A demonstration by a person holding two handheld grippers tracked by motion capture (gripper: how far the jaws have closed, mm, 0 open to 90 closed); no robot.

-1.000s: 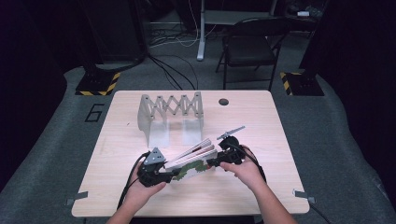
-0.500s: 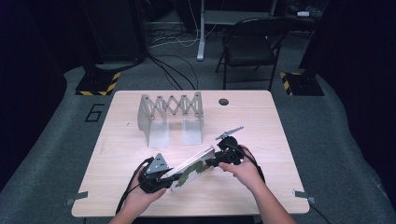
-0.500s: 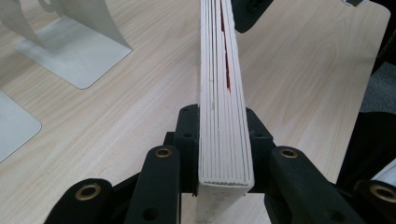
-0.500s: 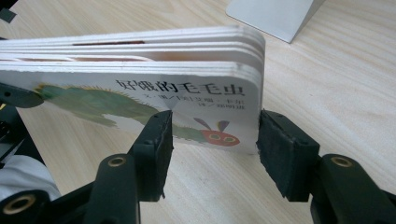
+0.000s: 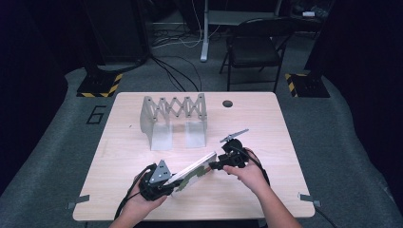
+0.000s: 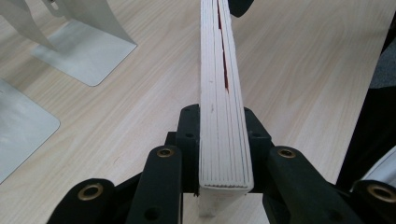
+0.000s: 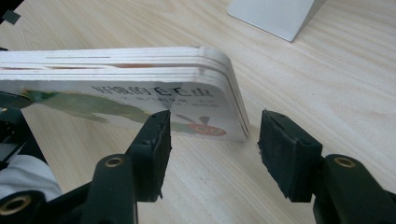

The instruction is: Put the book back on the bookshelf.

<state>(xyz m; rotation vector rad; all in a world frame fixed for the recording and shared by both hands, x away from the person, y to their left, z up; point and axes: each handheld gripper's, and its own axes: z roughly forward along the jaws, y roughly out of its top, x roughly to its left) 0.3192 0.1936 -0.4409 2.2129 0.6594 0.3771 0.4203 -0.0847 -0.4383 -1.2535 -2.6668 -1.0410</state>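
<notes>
Left tool (image 6: 219,154): you clamp the board book (image 6: 222,93) by its near end, holding it on edge above the tabletop (image 5: 266,118) | Right tool (image 7: 212,140): jaws apart, ready at the far corner | Rack (image 5: 173,116): ahead, probably its destination

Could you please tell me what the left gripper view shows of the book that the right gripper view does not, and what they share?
The left gripper view looks along the board book's page edges, with the left gripper shut on its near end and a red gap between pages. The right gripper view shows the cover's caterpillar picture and printed title, with the right gripper open, one jaw in front of the cover. Both show the book, the wooden table and a metal plate of the rack.
</notes>
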